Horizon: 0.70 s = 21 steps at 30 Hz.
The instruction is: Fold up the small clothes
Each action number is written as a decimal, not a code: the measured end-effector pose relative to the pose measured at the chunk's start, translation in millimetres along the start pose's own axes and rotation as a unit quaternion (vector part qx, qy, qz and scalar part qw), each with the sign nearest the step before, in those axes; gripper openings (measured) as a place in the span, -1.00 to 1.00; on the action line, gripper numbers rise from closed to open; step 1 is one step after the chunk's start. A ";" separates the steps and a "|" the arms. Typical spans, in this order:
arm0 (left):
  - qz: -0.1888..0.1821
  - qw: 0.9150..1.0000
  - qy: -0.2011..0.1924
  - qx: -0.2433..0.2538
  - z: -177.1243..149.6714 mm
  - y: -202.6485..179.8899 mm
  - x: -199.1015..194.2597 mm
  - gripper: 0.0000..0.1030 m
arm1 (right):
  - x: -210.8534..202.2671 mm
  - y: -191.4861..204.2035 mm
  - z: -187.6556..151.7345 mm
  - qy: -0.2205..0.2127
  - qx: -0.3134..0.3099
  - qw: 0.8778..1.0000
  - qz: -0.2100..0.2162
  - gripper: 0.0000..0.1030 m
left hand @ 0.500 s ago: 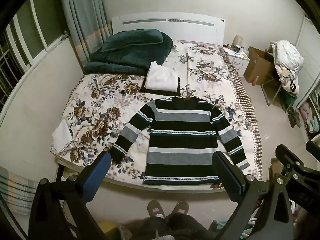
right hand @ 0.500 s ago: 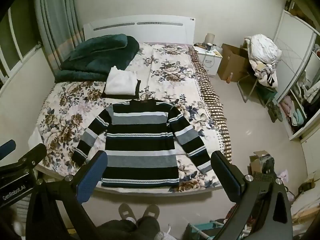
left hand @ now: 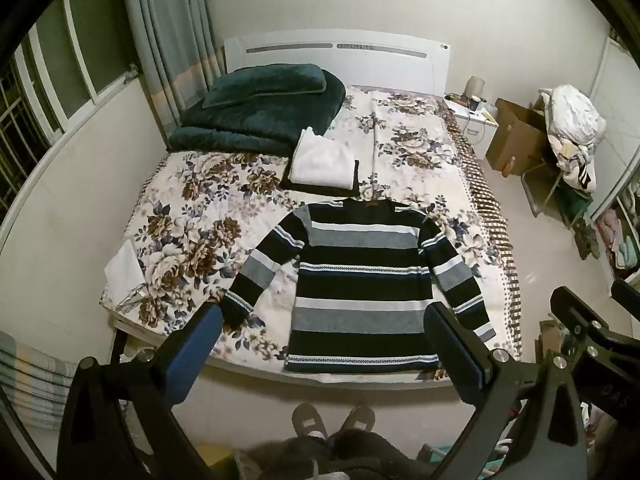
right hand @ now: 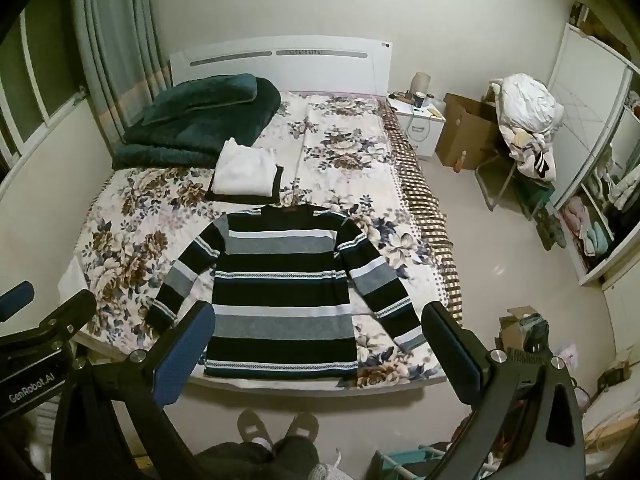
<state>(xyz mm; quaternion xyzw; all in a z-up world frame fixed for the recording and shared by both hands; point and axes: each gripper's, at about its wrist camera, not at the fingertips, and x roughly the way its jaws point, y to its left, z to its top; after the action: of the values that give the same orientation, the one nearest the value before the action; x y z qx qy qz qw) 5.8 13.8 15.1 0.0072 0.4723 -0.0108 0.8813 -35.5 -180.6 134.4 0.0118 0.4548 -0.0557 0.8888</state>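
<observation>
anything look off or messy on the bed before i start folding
Nothing stands out. The striped sweater lies flat and face up at the foot of the bed, sleeves spread out, hem toward you. The folded white garment sits squarely behind it. Both grippers, left and right, are open and hold nothing.

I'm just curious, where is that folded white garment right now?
In both views the folded white garment lies mid-bed atop a dark folded piece, just beyond the striped sweater collar, beside the green blanket.

Left claw [left hand: 322, 326] and right claw [right hand: 320, 326] both held level and side by side, jaws spread wide, nothing between the blue pads [right hand: 182, 354].
</observation>
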 end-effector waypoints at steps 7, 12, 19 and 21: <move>0.003 1.000 -0.004 0.003 1.6 -7.2 -2.4 1.00 | -2.5 -0.8 0.4 -0.001 0.001 1.000 -0.001 1.00; 0.000 1.000 -0.005 0.004 8.8 -5.5 -7.3 1.00 | -3.6 -1.3 0.1 -0.002 0.000 1.000 0.000 1.00; 0.001 1.000 -0.007 0.002 4.6 -7.3 -6.2 1.00 | -5.0 -1.7 -0.2 -0.003 0.001 1.000 0.001 1.00; 0.001 1.000 -0.008 0.002 5.1 -7.4 -6.7 1.00 | -5.3 -1.7 -0.2 -0.003 0.001 1.000 0.001 1.00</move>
<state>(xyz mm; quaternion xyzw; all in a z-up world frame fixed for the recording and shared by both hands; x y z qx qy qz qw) 6.1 6.4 23.4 0.0089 0.4653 -0.0108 0.8851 -39.0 -181.8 138.6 0.0132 0.4521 -0.0556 0.8901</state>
